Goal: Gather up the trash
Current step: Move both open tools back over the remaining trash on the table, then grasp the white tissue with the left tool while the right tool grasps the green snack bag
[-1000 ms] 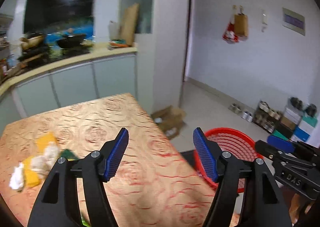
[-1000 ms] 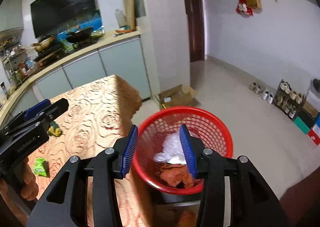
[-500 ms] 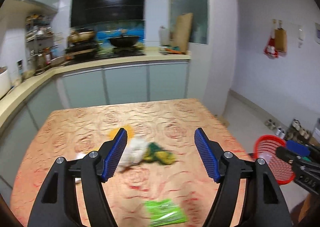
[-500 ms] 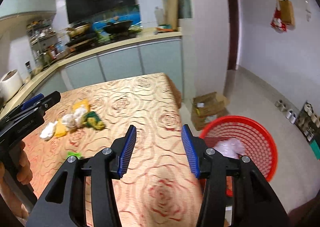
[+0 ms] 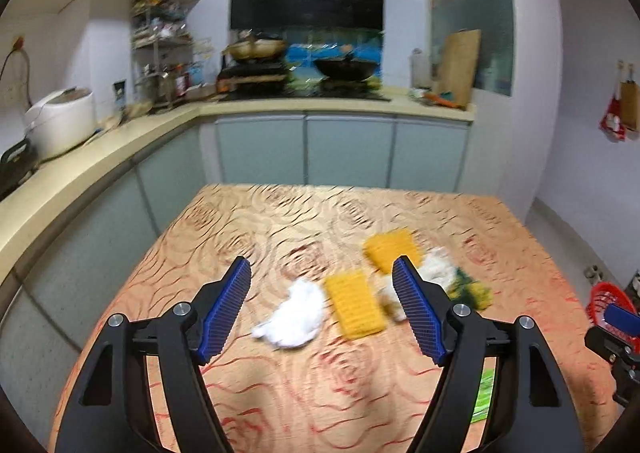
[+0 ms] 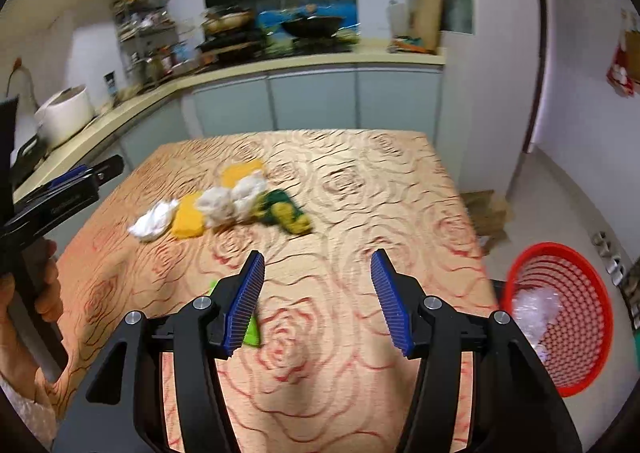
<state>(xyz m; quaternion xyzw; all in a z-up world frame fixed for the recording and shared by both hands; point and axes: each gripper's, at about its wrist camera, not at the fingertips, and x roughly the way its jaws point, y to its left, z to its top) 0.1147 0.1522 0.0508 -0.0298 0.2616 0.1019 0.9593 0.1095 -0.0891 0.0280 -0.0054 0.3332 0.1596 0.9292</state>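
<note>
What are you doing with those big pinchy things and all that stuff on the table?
A person is cleaning trash off the table, with a hand-held gripper in each hand. Both the left hand-held gripper and the right hand-held gripper are empty and opening. Waiting on the table are white tissue wads, yellow sponges, a green-and-yellow scrap and a green wrapper. The red basket beside the table already holds some crumpled trash.

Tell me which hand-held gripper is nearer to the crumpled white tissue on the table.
Left. The left hand-held gripper frames the crumpled white tissue between its opening, empty jaws; the right hand-held gripper, also opening, sits farther back, tissue off to its left.
</note>
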